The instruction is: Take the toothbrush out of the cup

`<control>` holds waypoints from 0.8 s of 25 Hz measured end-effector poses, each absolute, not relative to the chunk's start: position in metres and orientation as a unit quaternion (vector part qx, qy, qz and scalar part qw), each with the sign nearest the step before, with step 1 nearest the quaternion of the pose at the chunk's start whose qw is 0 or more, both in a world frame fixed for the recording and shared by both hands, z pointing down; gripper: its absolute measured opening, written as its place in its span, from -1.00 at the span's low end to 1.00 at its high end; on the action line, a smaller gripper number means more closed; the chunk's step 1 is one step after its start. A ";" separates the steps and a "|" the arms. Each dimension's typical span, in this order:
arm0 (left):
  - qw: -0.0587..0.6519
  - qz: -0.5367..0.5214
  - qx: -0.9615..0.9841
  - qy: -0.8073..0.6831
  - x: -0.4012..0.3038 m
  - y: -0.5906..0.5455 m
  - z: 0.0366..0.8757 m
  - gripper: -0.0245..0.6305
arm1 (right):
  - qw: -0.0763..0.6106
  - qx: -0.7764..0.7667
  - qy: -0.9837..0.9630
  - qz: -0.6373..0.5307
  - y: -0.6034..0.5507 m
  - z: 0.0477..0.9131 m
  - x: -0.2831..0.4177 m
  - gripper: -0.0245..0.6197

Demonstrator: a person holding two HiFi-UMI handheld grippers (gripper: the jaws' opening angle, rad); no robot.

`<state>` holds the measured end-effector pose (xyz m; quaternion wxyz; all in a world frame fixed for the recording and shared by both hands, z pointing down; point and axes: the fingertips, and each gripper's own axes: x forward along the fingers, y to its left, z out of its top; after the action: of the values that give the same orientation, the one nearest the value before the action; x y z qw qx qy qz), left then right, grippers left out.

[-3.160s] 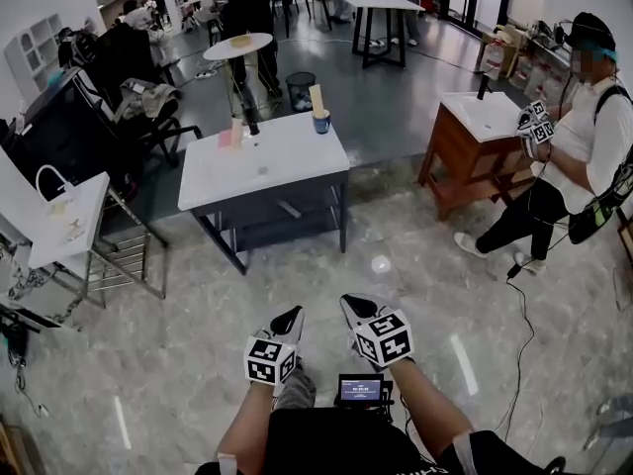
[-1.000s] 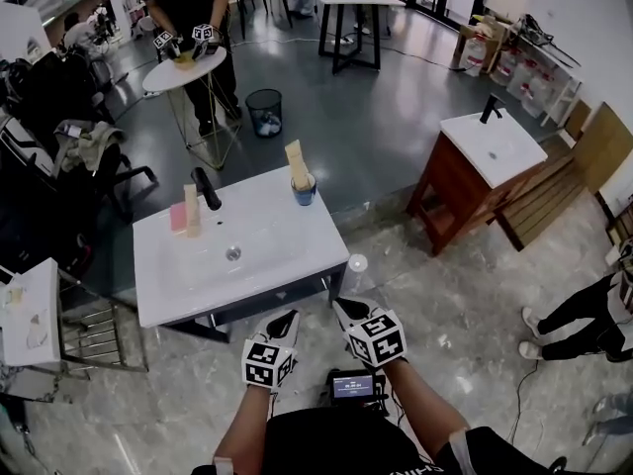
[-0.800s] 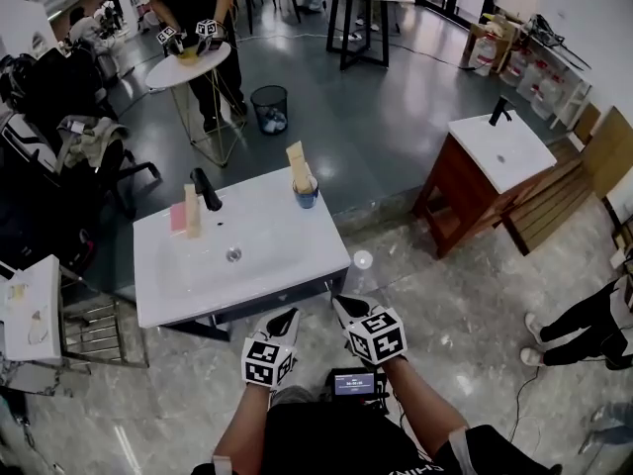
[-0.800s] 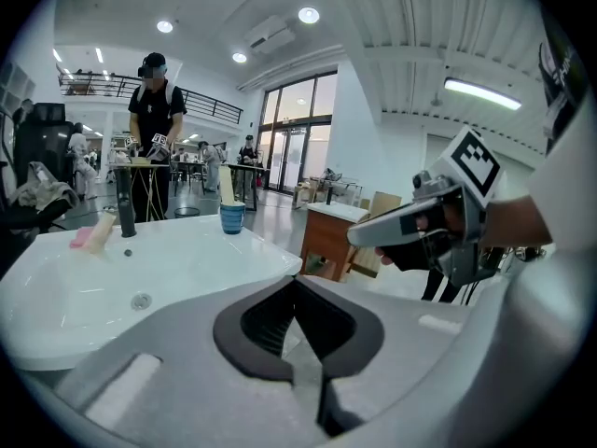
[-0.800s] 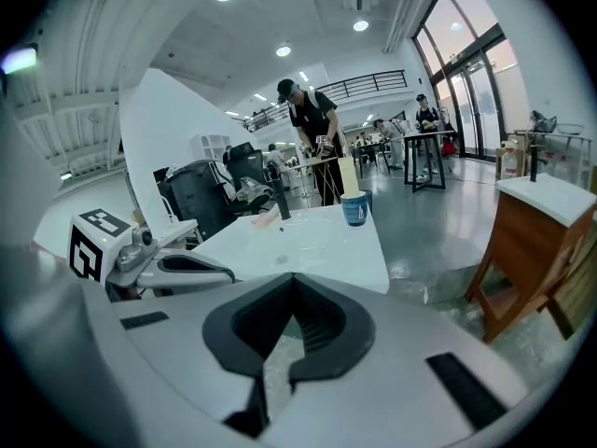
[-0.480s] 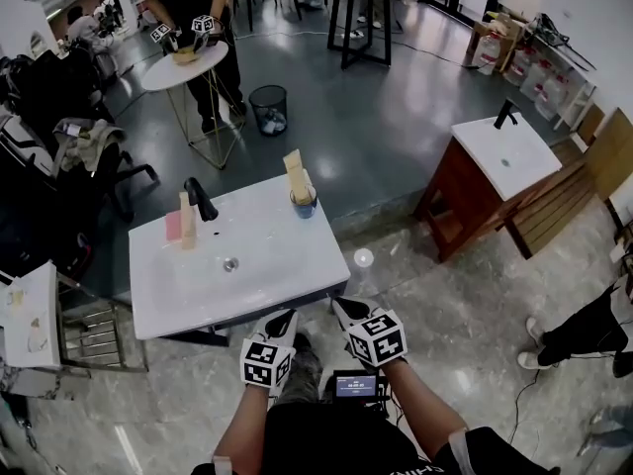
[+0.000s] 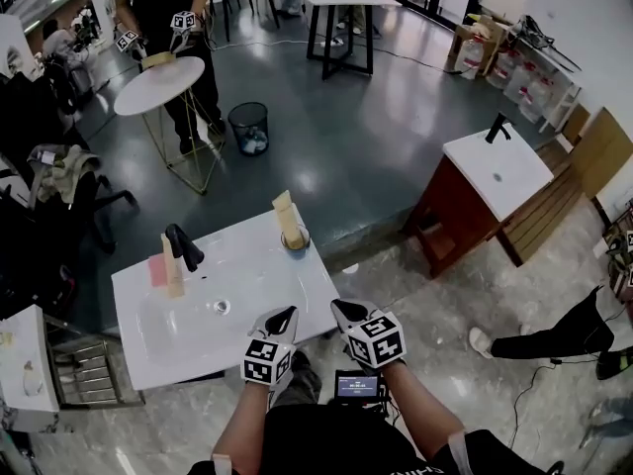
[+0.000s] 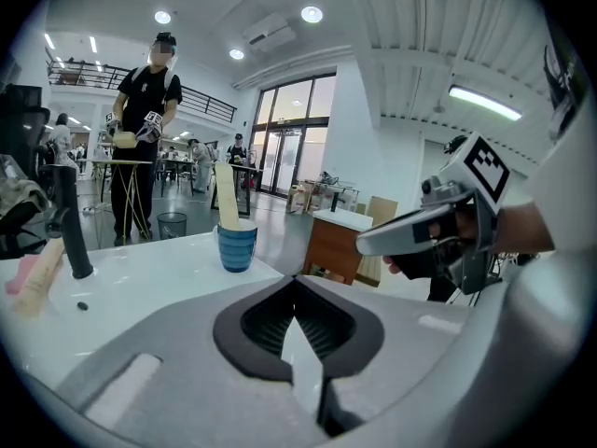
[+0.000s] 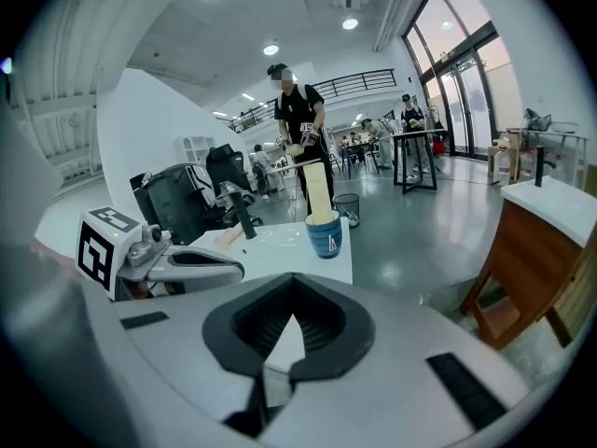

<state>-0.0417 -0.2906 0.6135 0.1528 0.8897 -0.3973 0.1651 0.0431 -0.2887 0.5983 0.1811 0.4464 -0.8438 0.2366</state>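
Head view alone shows the screen (image 7: 360,387); gripper views face the cup (image 9: 323,234) (left gripper (image 7: 286,316), right gripper (image 7: 340,309): jaws clenched, empty).

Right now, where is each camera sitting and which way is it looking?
Head view: on the person's head, looking down at the sink table and blue cup; both forearms, the left tool and the right tool show.
Left gripper view: on the left tool, looking along its shut jaws toward the cup; the right tool shows at right.
Right gripper view: on the right tool, facing the cup past its shut jaws; the left tool shows at left.
Shared: all see the cup.
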 end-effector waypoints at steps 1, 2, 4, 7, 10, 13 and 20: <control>0.152 0.166 0.891 -0.394 -0.042 -0.301 0.613 -0.90 | 0.181 0.449 -0.842 0.237 -0.299 0.597 0.043 -0.90; 0.152 0.165 0.893 -0.391 -0.042 -0.312 0.612 -0.90 | 0.180 0.452 -0.840 0.238 -0.309 0.596 0.042 -0.90; 0.152 0.164 0.895 -0.386 -0.044 -0.332 0.609 -0.90 | 0.182 0.456 -0.838 0.241 -0.328 0.595 0.039 -0.90; 0.154 0.165 0.899 -0.376 -0.047 -0.359 0.608 -0.90 | 0.187 0.459 -0.834 0.243 -0.352 0.595 0.032 -0.90; 0.157 0.163 0.901 -0.369 -0.049 -0.381 0.609 -0.90 | 0.190 0.465 -0.830 0.243 -0.372 0.596 0.029 -0.90; 0.160 0.157 0.904 -0.363 -0.049 -0.400 0.611 -0.90 | 0.190 0.473 -0.825 0.243 -0.388 0.597 0.028 -0.90; 0.172 0.156 0.903 -0.361 -0.044 -0.417 0.621 -0.90 | 0.202 0.470 -0.823 0.246 -0.406 0.603 0.032 -0.90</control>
<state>-0.0442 -0.4170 0.6207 0.1719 0.9033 -0.3609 0.1556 0.0325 -0.4064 0.6032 0.2019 0.4701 -0.8233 0.2459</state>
